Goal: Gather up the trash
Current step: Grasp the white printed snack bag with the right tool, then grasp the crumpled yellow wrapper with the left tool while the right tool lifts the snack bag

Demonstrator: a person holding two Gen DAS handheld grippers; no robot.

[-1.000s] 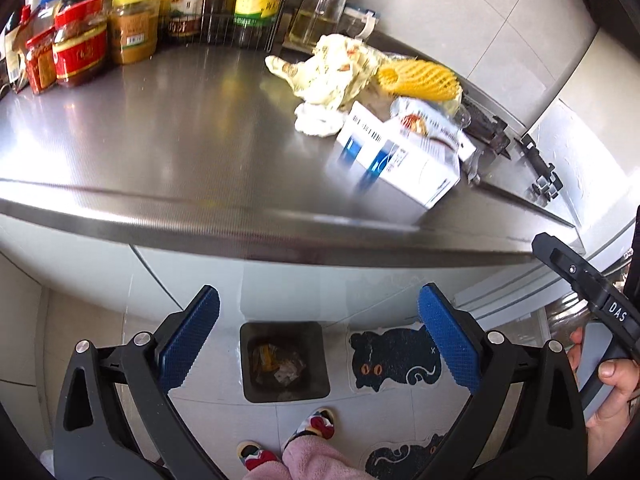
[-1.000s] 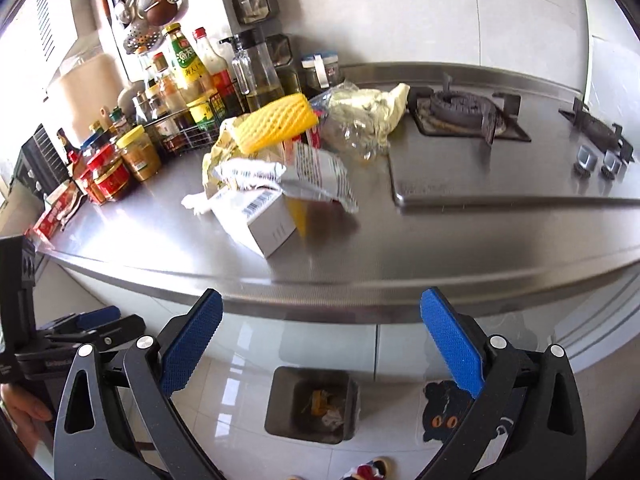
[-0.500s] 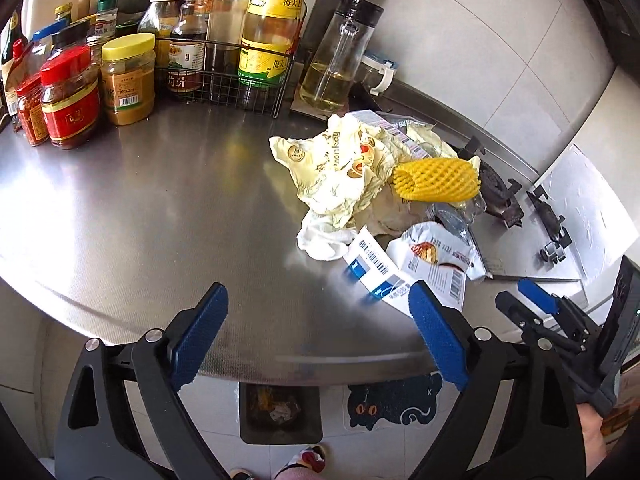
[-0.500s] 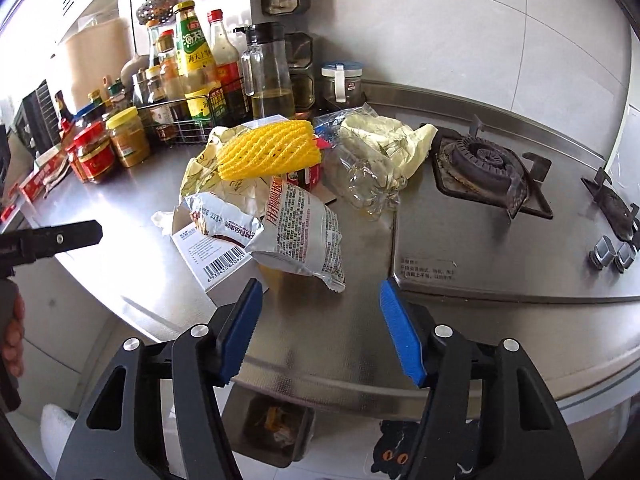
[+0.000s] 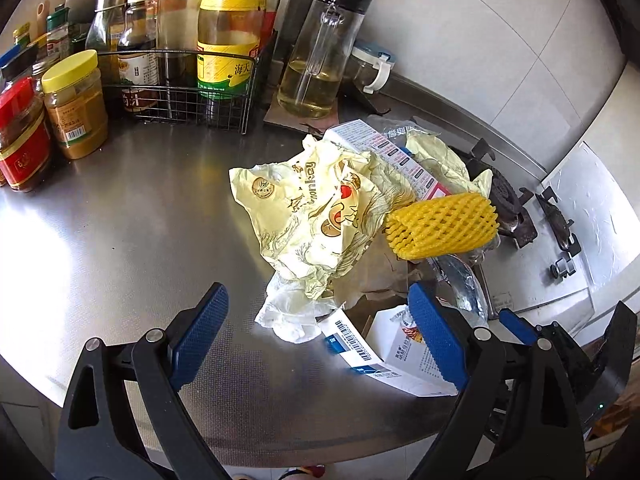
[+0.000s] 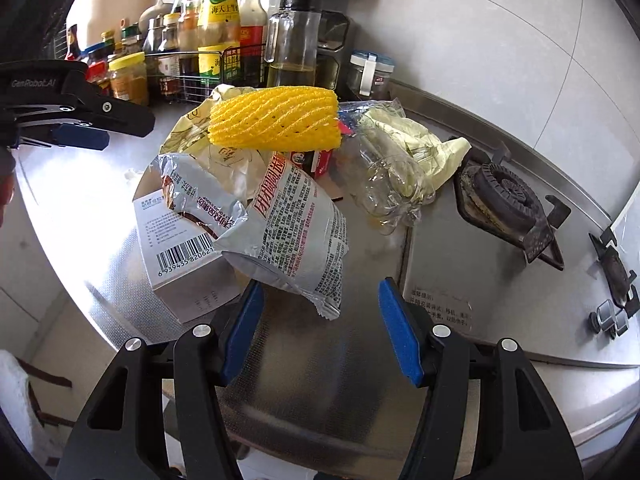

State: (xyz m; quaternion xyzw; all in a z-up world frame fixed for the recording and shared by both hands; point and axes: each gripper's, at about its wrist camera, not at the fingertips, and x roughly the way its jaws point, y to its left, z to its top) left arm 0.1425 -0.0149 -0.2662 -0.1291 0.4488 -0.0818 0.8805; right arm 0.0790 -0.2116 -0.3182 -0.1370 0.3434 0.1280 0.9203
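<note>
Over the last second both views have swung up from the floor and cabinet front, where a bin showed below the edge, to look down on the steel worktop (image 5: 120, 240), which now fills each frame. That means the approach is about done and the first pick is at hand; no trash has been lifted yet.

The heap of trash sits centre to right in the left view and centre to upper left in the right view. Largest is the crumpled pale yellow wrapper (image 5: 308, 216), with the yellow foam net (image 5: 442, 226) resting on the heap at its right. In the right view the silver snack bag (image 6: 296, 240) has grown from a small shape to the thing right in front, its lower corner hanging just above the gap of the right tool (image 6: 320, 330), whose blue pads stand apart, narrower than a second ago, with nothing between them. The white carton (image 6: 180, 256) lies touching the bag at lower left, and a crushed clear bottle (image 6: 384, 184) lies at centre right.

The left tool (image 5: 316, 336) is also spread wide and empty, the white tissue (image 5: 288, 312) and the carton's barcode end just beyond its pads.

My judgement: the right tool is lined up on the snack bag, the left on the tissue or carton.
</note>
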